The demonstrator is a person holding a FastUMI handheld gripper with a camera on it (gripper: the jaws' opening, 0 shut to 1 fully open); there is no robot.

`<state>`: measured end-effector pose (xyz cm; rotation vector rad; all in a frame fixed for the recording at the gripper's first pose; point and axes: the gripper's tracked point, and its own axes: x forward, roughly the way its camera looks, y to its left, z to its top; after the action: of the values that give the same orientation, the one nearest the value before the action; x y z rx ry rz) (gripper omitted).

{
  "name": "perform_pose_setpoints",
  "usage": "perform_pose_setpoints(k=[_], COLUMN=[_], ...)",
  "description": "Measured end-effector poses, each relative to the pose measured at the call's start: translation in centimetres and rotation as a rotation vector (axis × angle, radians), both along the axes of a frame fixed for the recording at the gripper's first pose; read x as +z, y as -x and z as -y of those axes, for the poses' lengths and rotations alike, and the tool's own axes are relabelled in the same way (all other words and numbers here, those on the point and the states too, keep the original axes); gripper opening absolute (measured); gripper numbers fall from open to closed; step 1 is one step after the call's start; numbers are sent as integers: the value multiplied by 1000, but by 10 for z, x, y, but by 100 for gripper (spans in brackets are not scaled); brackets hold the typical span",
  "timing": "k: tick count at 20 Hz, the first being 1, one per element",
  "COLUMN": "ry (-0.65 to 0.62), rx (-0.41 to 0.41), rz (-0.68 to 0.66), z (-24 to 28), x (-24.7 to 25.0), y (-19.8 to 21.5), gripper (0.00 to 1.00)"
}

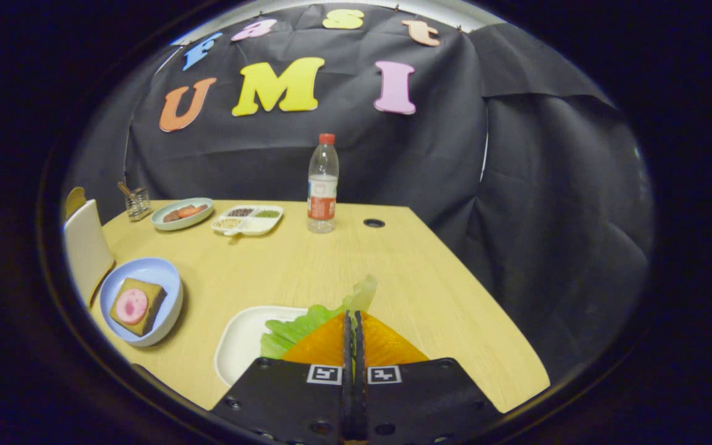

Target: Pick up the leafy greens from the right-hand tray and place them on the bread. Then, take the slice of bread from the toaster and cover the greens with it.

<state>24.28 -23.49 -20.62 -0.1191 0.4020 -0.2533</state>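
Observation:
My gripper (353, 315) is shut, with the leafy greens (297, 329) pinched between the fingertips. A pale leaf end sticks up just past the tips and the green part spreads out to their left. The greens hang over the white tray (237, 349), which lies just under and left of the fingers. Farther left a blue plate (167, 272) holds a slice of bread (152, 298) with a pink round slice (131, 306) on top. Beyond that plate stands the white toaster (87, 247), with a bread slice (75, 199) poking out of its top.
At the back of the wooden table (343, 266) stand a water bottle (322, 185), a divided white dish (248, 219), a green plate of food (182, 213) and a small metal holder (138, 201). A round hole (374, 222) is next to the bottle. The table's right edge runs close to the fingers.

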Motion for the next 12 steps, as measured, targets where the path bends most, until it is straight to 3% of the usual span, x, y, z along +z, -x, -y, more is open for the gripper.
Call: perform_pose_setpoints(k=[2,12], ry=[37,-6], rx=[-1,33], rz=[44,156], z=[-6,-62], x=[17,87], y=[9,53], gripper=[0,0])
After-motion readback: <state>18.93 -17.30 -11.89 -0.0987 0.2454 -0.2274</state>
